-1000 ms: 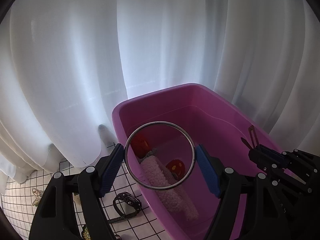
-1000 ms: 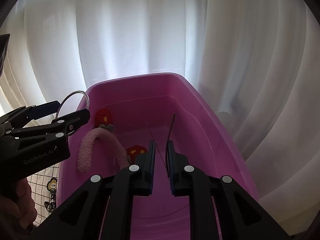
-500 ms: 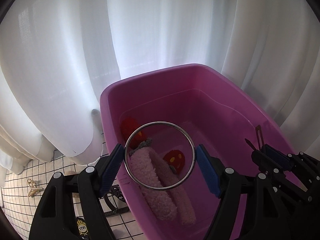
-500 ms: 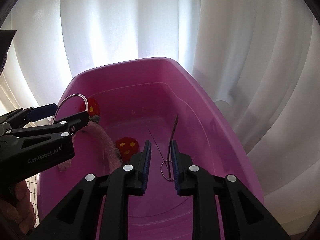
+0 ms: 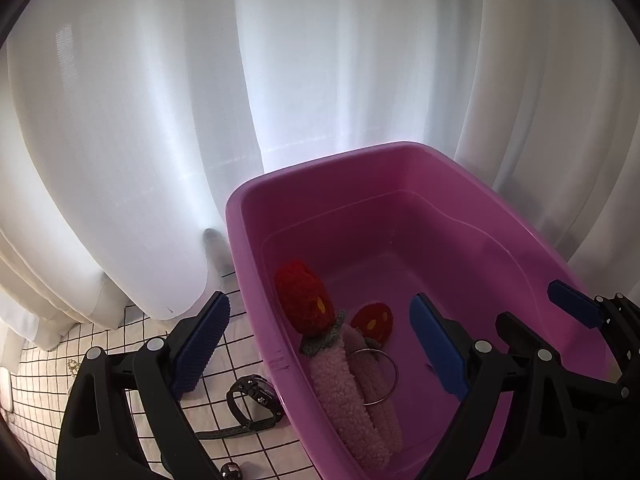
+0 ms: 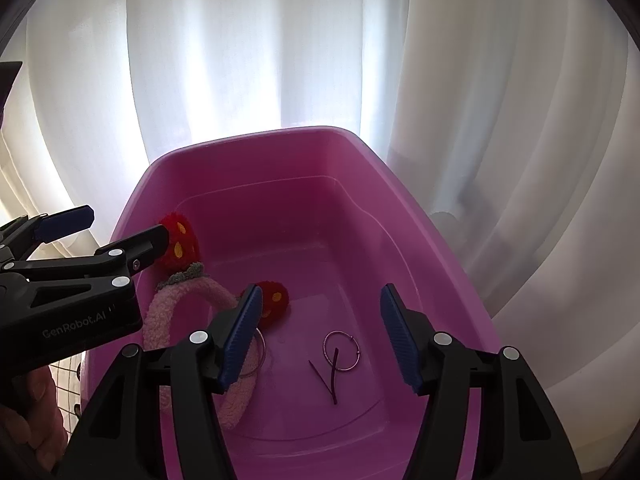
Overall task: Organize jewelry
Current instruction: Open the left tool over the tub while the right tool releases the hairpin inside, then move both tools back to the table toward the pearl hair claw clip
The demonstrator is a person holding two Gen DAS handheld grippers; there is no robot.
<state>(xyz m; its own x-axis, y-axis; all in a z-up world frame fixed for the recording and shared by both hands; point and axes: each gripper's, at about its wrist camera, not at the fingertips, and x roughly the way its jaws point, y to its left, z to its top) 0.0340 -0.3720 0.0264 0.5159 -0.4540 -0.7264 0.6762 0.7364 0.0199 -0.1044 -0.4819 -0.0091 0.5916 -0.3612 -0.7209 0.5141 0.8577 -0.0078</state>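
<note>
Both drops were done, as I read it. My left gripper (image 5: 316,344) hung over the near left corner of the pink tub (image 5: 320,168), and its jaws had just been opening; they stood spread wide with nothing between them. The big metal ring (image 5: 376,376) it served lay down in the tub, resting on the fuzzy pink headband (image 5: 344,392) by the two red pom-poms (image 5: 304,296). I judged that a fair landing, soft and unlikely to roll.

My right gripper (image 6: 320,336) hovered over the middle of the tub, tilted down into it. Its jaws had just been opening too, and they stood released and empty. Below them, on the bare tub floor, lay the thin hoop earring (image 6: 342,346) with a dark hairpin (image 6: 330,376) across its near edge, well apart from the headband on the left.

So the tub was the collecting place, and both pieces sat inside it. Outside, on the checked cloth (image 5: 120,340) near left of the tub, a black watch (image 5: 252,400) waited, and a small glittery piece (image 5: 72,366) further left. I reckoned the watch was next.
</note>
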